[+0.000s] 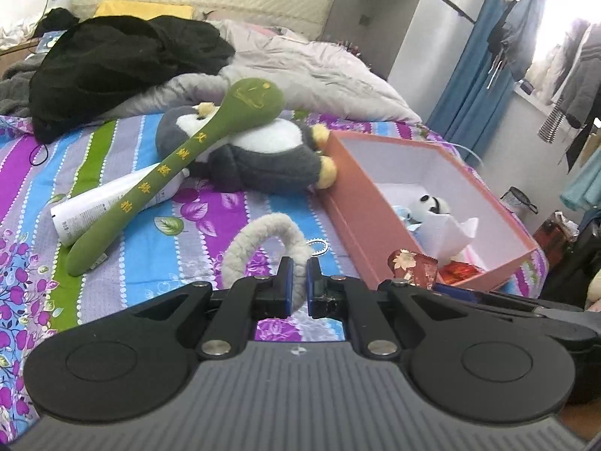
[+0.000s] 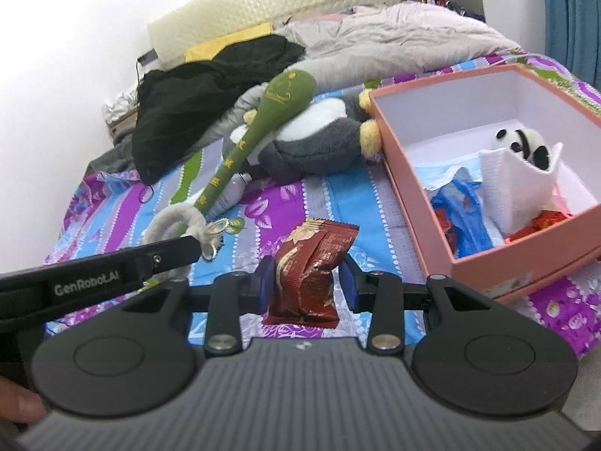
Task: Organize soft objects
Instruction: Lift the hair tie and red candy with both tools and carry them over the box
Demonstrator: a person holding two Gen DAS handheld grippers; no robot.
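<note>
Bed with striped floral sheet fills both views, quilt and black garment heaped toward upper left of the left wrist frame. Pink box sits on the bed at right, open, already holding a small panda plush, tissue, blue bag and red packets. Grey penguin plush lies centre, touching the box's far corner; green plush spoon leans across it, over a white tube.

Step in hand, judged: two items gripped at once, carry to the box not yet finished. Left tool closed on the grey braided rope loop with a metal ring. Right tool clamped on the red snack packet, low centre of right wrist frame, packet clear of the sheet.

Next move calls for swinging both over the pink rim, then releasing into free space beside the tissue; loop could snag on the wall.

Room: blue curtain and hung clothes upper right, bright window behind.
</note>
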